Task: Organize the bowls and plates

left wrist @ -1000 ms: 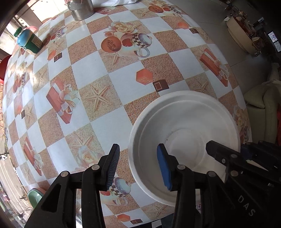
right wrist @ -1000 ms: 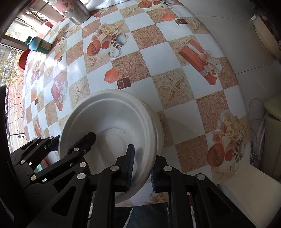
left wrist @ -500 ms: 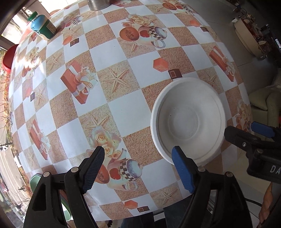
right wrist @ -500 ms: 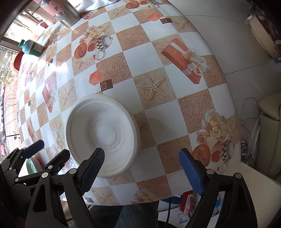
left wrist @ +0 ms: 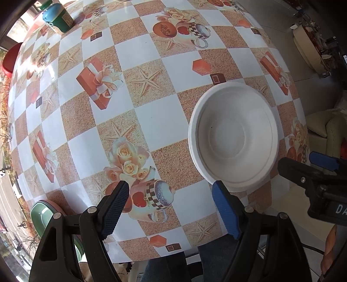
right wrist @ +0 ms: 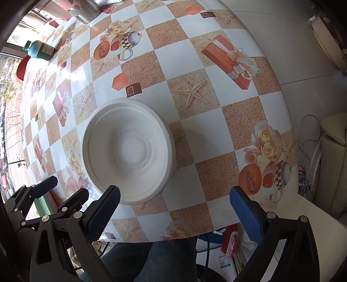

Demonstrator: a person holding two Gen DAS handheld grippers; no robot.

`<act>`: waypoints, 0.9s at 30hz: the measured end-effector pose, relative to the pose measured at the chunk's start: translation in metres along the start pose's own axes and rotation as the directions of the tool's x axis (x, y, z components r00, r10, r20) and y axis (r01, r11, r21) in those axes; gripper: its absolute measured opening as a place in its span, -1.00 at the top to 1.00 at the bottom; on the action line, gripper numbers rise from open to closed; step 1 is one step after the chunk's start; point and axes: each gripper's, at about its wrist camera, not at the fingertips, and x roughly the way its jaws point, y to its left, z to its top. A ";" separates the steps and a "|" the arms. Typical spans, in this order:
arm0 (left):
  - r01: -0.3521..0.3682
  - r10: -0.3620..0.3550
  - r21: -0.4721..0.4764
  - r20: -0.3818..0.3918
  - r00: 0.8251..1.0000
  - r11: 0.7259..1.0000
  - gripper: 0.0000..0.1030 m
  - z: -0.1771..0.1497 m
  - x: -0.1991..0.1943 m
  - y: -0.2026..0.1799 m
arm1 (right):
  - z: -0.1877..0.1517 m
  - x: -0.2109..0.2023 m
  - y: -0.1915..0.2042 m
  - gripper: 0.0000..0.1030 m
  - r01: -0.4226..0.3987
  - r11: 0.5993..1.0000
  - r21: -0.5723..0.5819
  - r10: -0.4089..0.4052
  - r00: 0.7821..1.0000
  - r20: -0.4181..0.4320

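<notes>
A white bowl (left wrist: 233, 136) rests upright on the patterned table (left wrist: 151, 121), nested on what looks like a white plate whose rim shows below it; the bowl also shows in the right wrist view (right wrist: 128, 149). My left gripper (left wrist: 171, 208) is open and empty, held above the table's near edge, left of the bowl. My right gripper (right wrist: 173, 210) is open and empty, above the near edge, right of the bowl. Each gripper shows at the edge of the other's view.
A green-blue bottle (left wrist: 57, 17) stands at the far left of the table. A metal pot (right wrist: 85, 8) stands at the far edge. A green stool (left wrist: 43, 219) and a red chair (left wrist: 9, 58) sit beside the table. A sofa (left wrist: 327, 132) is at right.
One second ago both grippers were closed in on the bowl's rim. Both have opened wide and pulled back toward the near edge, leaving the bowl on the table.
</notes>
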 end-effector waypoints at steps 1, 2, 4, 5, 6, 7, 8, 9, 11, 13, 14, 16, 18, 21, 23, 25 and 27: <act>0.003 -0.003 -0.003 -0.001 1.000 1.000 -0.59 0.001 0.000 0.000 | 0.001 0.000 0.002 -0.97 0.007 1.000 -0.002 -0.007 1.000 -0.004; 0.005 -0.005 -0.006 -0.002 1.000 1.000 -0.59 0.001 0.000 0.001 | 0.001 -0.001 0.002 -0.97 0.016 1.000 -0.005 -0.016 1.000 -0.006; 0.010 -0.010 -0.011 -0.001 1.000 1.000 -0.59 0.000 -0.001 0.001 | 0.003 -0.002 0.003 -0.97 0.029 1.000 -0.009 -0.029 1.000 -0.009; 0.012 -0.012 -0.013 0.001 1.000 1.000 -0.59 -0.001 -0.002 0.001 | 0.003 -0.002 0.004 -0.97 0.032 0.999 -0.011 -0.032 0.999 -0.011; 0.014 -0.014 -0.015 0.002 1.000 1.000 -0.59 -0.002 -0.003 0.001 | 0.003 -0.002 0.004 -0.97 0.033 0.999 -0.012 -0.033 0.999 -0.013; 0.015 -0.015 -0.017 0.002 1.000 1.000 -0.59 -0.002 -0.003 0.002 | 0.004 -0.002 0.005 -0.97 0.033 0.999 -0.013 -0.033 0.999 -0.015; 0.014 -0.014 -0.017 0.003 1.000 1.000 -0.59 -0.003 -0.003 0.003 | 0.004 -0.002 0.005 -0.97 0.034 0.999 -0.014 -0.034 0.999 -0.017; 0.013 -0.013 -0.019 0.004 1.000 1.000 -0.59 -0.003 -0.003 0.003 | 0.003 -0.002 0.005 -0.97 0.037 0.999 -0.015 -0.037 0.999 -0.019; 0.010 -0.010 -0.024 0.003 1.000 1.000 -0.59 -0.004 -0.002 0.005 | 0.003 0.000 0.006 -0.97 0.041 0.999 -0.017 -0.042 0.999 -0.023; 0.006 -0.006 -0.028 -0.001 1.000 1.000 -0.59 -0.005 0.000 0.005 | 0.002 0.003 0.006 -0.97 0.038 0.999 -0.014 -0.038 0.999 -0.026; 0.003 -0.003 -0.029 -0.004 1.000 1.000 -0.59 -0.005 0.002 0.004 | 0.002 0.003 0.006 -0.97 0.036 0.999 -0.013 -0.036 0.999 -0.028; -0.002 0.002 -0.029 -0.009 1.000 1.000 -0.59 -0.005 0.005 0.003 | 0.001 0.006 0.004 -0.97 0.032 0.999 -0.012 -0.032 0.999 -0.030; -0.007 0.007 -0.031 -0.014 1.000 0.999 -0.59 -0.004 0.008 0.001 | 0.000 0.009 0.003 -0.97 0.034 0.999 -0.012 -0.035 0.999 -0.032; -0.014 0.014 -0.033 -0.015 1.000 0.999 -0.59 -0.002 0.014 -0.006 | -0.001 0.013 -0.001 -0.97 0.035 0.999 -0.010 -0.035 0.999 -0.034; -0.021 0.021 -0.033 -0.008 1.000 0.999 -0.59 0.002 0.015 -0.009 | -0.001 0.016 -0.004 -0.97 0.034 0.999 -0.009 -0.035 0.999 -0.035; -0.025 0.025 -0.035 -0.001 1.000 0.999 -0.59 0.008 0.014 -0.012 | 0.000 0.018 -0.006 -0.97 0.036 0.999 -0.013 -0.036 0.999 -0.034; -0.029 0.029 -0.042 0.005 1.000 0.999 -0.59 0.014 0.014 -0.015 | 0.003 0.020 -0.008 -0.97 0.034 0.999 -0.015 -0.035 0.999 -0.033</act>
